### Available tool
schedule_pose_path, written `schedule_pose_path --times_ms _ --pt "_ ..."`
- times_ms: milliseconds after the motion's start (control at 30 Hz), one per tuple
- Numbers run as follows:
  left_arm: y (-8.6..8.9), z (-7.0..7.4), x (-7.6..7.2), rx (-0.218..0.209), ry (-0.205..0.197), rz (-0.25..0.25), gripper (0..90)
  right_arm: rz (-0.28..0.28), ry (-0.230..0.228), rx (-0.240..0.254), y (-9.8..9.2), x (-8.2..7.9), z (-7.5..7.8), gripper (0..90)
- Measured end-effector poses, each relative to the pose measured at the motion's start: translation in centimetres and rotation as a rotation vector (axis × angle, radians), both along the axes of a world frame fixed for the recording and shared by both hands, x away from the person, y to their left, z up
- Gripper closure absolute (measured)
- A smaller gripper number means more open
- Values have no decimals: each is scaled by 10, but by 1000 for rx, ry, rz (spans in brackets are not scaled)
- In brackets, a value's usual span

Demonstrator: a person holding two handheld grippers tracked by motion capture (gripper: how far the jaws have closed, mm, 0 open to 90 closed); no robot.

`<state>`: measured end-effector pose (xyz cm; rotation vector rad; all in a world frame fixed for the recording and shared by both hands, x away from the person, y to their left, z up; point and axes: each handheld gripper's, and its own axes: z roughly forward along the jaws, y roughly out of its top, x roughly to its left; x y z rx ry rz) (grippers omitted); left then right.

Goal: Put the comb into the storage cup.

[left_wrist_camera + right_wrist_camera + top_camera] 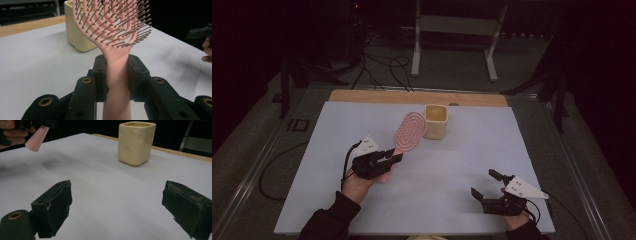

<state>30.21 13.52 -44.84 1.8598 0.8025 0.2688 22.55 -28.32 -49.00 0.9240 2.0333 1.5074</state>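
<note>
The pink hairbrush (408, 131) is held above the white table cover (462, 165), its oval head tilted toward the cream cup (436, 121) and reaching just beside the cup's near left side. In the left gripper view the bristles (117, 22) face the camera and the top of the head is cut off by the picture edge; the cup behind it is largely hidden by the head. The left gripper (388, 157) is clamped on the brush's handle (117, 75), both black pads pressing its sides. The handle's lower end runs out of that view at the bottom; in the right gripper view its rounded tip (35, 141) pokes out below the person's fingers.

The right gripper (488, 186) rests well to the right of the cup and nearer the person, with its jaws spread wide and only bare cover between them. Beyond the cover's far edge, behind the cup, a wooden strip (377, 96) of the table shows. The floor farther back is dark, and the cables (382, 67) there are hard to make out.
</note>
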Motion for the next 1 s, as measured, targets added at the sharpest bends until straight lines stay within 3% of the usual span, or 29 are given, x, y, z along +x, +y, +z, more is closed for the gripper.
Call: schedule_pose_path --times_ms 233,367,567,733,1000 --pt "-5 -10 -4 -3 -42 -54 720 1 1 2 1 -1 1 87" --pt "-7 -14 -5 -11 -60 -46 720 -2 2 0 1 -1 2 87" --pt "-9 -20 -6 0 -52 -50 721 -21 11 -3 4 -2 9 87" --pt "-7 -21 -6 -16 -57 -48 721 -58 17 -27 10 -4 26 87" --pt "-1 -22 -5 -58 -54 -44 721 -35 27 -45 18 -4 50 87"
